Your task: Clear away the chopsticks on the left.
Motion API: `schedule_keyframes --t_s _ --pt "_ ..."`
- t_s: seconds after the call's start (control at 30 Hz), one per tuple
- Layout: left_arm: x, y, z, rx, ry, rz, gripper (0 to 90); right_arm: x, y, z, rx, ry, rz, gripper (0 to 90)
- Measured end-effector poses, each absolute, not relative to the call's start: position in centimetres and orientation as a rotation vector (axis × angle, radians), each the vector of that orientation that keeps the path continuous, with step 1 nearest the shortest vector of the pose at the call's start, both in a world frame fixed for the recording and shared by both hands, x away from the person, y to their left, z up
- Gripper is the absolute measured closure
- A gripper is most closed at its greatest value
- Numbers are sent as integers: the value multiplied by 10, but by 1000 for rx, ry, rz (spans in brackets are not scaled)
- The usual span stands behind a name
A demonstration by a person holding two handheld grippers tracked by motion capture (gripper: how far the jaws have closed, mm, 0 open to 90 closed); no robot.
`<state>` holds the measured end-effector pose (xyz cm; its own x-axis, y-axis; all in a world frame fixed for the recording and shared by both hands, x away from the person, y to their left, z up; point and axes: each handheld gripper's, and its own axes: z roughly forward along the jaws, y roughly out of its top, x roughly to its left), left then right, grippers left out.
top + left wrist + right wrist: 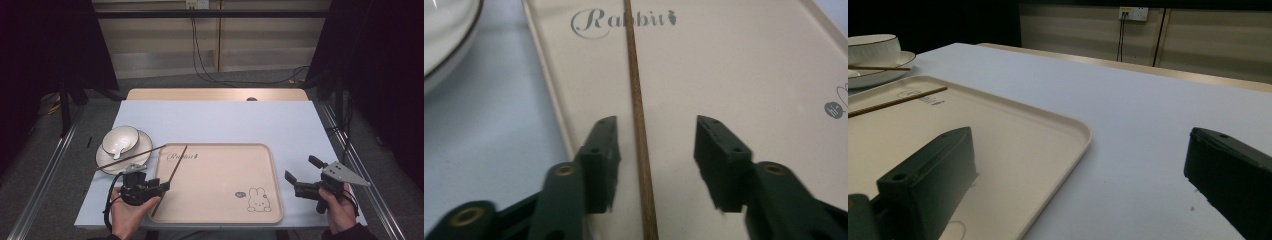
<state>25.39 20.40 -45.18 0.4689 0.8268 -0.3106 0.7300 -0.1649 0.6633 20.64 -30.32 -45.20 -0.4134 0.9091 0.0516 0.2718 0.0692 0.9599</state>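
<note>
1. We see the left claw (163, 186) at the near left corner of the shallow cream plastic tray printed with a rabbit (260, 150). Its jaws stand partly apart, and the thin brown wooden chopstick (638, 125) lies between them on the tray floor, clear of both pads.

2. The chopstick runs from the tray's near left edge toward the "Rabbit" lettering. A second thin brown wooden chopstick (127, 158) rests across the white ceramic bowl with a dark rim (121, 138) and its matching white saucer (145, 141) on the pale blue bench (225, 120), left of the tray.

3. The right claw (301, 172) is held above the bench just off the tray's right edge, jaws wide and empty.

4. Risk, as we judge it: the freed chopstick sits nearer one pad than the other, so withdrawing the left claw at an angle could brush it and roll it across the smooth tray.

5. Risk: its near end appears to reach the tray's rim by the left hand; a nudge there could tip it onto the bench.

6. Risk: the second chopstick is balanced on crockery; a reach passing close could knock it off or shift the bowl on its saucer.
</note>
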Motion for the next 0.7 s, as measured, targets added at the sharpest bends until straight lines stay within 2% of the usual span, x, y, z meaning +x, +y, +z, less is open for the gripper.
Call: schedule_keyframes --t_s 0.2,0.23,0.33,0.5,0.6,0.7 --pt "254 215 -448 1905 1230 139 314 206 -303 -452 1177 1754 1367 0" --pt "254 219 -447 1906 1205 135 314 206 -303 -452 1175 1755 1368 0" --pt "251 227 -441 1892 1099 196 222 206 -303 -452 1177 1754 1367 0" --pt "252 239 -439 1887 1044 232 133 207 -303 -452 1173 1751 1368 0" --pt "252 251 -438 1872 992 266 121 207 -303 -452 1173 1751 1367 0" --pt "252 260 -437 1849 977 282 55 207 -303 -452 1172 1752 1366 0"
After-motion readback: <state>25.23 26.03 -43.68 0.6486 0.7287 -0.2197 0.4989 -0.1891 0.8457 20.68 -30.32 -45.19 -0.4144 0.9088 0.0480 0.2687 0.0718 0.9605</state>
